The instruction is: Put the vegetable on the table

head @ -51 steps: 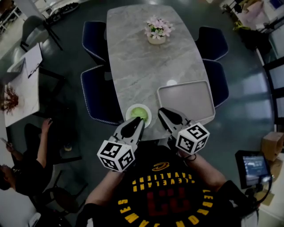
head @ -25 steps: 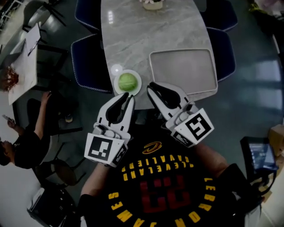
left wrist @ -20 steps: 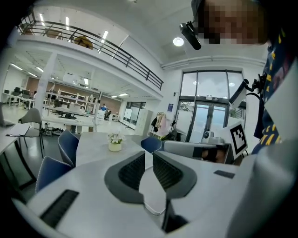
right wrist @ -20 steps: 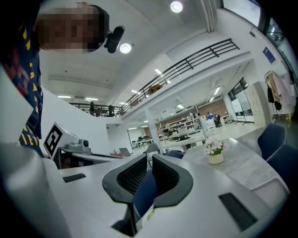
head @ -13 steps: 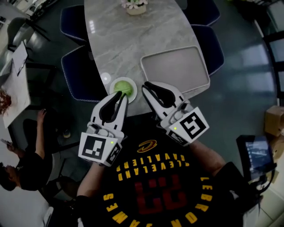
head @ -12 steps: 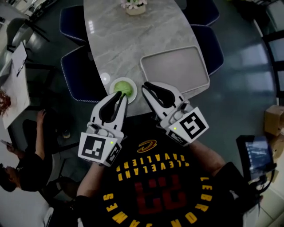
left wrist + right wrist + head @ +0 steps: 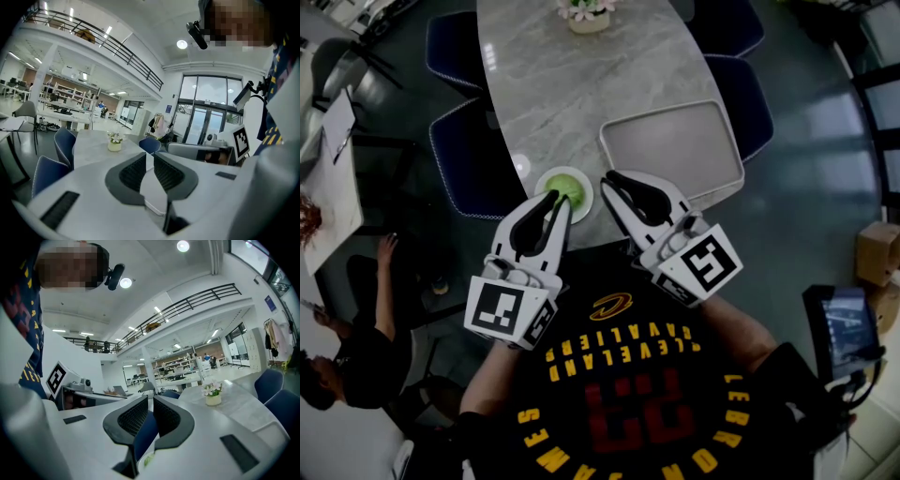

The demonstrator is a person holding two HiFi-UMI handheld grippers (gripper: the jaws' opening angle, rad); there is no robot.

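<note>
One green vegetable sat in a white plate at the near edge of the table, toward its near left corner, and neither of your grippers held it. In the head view your left gripper overlapped the plate's near left rim and hid that part of it; whether the tip touched the rim could not be told. Your right gripper lay just beside the plate on its right, with its tip over the table's near edge.

Both pairs of jaws stood nearly together, with only a thin slit between the pads and nothing clamped. In the left gripper view the slit showed a pale rounded edge that was hard to make out. In the right gripper view it showed a blue chair, and low in it a sliver of green.

An empty grey tray filled the table's near right corner, just beside the plate. The flower pot at the far end was cut off by the head view's top edge, while both gripper views showed it whole.
</note>
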